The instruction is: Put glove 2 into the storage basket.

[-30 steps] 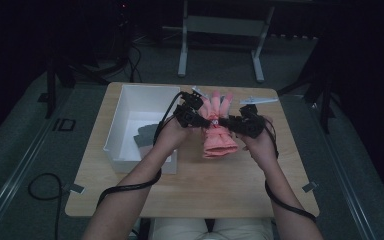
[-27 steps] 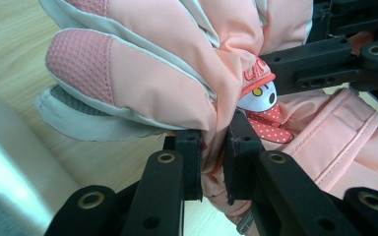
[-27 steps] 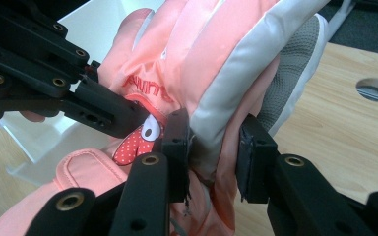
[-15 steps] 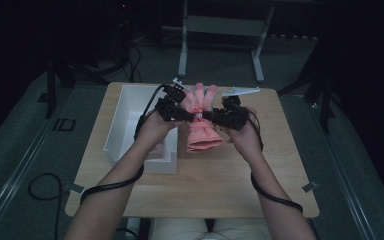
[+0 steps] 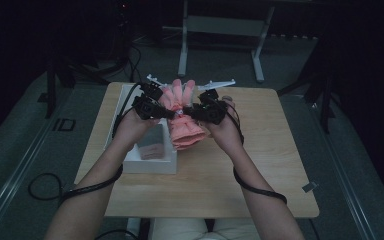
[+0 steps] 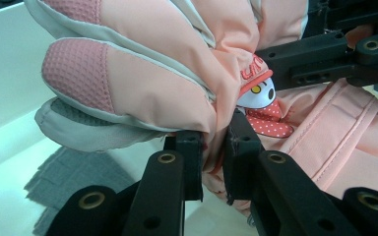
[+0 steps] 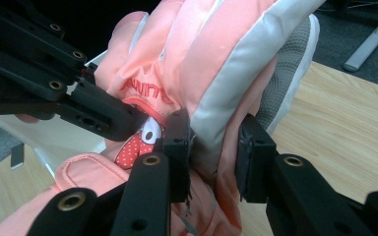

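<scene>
Two grippers hold one pink glove (image 5: pixel 184 116) in the high view, lifted above the table (image 5: pixel 260 165) at the edge of the white bin (image 5: pixel 150 162); the left gripper (image 5: pixel 166 113) and right gripper (image 5: pixel 190 114) meet at its middle. Left gripper view: jaws clamp the glove's side, over the bin and a grey cloth (image 6: pixel 74 179). Right gripper view: jaws pinch the other side. Judging by this, the pickup is done; placing it remains.

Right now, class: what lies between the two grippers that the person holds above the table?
The pink glove spans the gap in the high view: the left gripper pinches one side, the right gripper the other. Both gripper views show the jaws clamped on its fabric.
</scene>
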`<state>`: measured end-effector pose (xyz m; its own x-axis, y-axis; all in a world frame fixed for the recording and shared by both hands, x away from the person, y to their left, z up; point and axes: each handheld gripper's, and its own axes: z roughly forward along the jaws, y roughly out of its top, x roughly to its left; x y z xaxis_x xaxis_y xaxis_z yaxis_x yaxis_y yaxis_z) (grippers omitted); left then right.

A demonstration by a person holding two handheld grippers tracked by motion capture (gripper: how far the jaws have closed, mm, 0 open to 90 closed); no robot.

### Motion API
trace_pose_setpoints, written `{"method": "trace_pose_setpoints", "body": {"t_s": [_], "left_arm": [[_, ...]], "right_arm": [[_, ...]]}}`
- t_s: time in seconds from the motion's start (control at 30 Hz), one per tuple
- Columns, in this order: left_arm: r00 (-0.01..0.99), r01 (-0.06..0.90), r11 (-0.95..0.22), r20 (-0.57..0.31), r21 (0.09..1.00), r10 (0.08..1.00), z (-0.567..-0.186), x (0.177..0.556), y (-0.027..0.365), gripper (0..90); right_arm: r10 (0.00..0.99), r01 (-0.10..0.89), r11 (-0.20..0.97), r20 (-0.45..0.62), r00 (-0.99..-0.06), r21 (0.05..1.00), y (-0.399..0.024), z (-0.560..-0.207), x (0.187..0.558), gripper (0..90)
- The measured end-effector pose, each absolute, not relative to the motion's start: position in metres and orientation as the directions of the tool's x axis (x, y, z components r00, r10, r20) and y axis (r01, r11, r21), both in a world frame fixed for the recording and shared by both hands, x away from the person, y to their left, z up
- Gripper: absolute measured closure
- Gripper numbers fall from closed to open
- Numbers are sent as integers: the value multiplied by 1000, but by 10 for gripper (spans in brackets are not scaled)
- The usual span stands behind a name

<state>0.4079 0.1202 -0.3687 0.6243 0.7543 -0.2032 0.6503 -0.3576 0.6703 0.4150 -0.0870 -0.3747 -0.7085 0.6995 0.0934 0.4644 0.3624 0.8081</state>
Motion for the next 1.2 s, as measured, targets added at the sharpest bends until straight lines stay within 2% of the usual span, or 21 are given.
{"method": "trace_pose_setpoints", "body": {"t_s": [0.1, 0.37, 0.73, 0.93, 1.2], "left_arm": [[622, 654, -342, -221, 675, 751, -367, 407, 126, 798], [618, 641, -356, -182, 679, 765, -349, 404, 143, 798], [589, 667, -373, -150, 645, 794, -339, 402, 188, 797], [578, 683, -374, -151, 627, 802, -353, 404, 206, 797], [565, 724, -367, -198, 585, 801, -395, 418, 211, 797]], "right_arm": [[697, 463, 369, 90, -712, 806, -84, -373, 415, 712], [679, 442, 369, 87, -729, 818, -69, -357, 413, 717], [646, 442, 382, 107, -755, 811, -15, -355, 419, 717], [632, 454, 391, 125, -765, 801, 3, -371, 423, 717], [645, 505, 422, 142, -751, 753, 12, -405, 434, 717]]}}
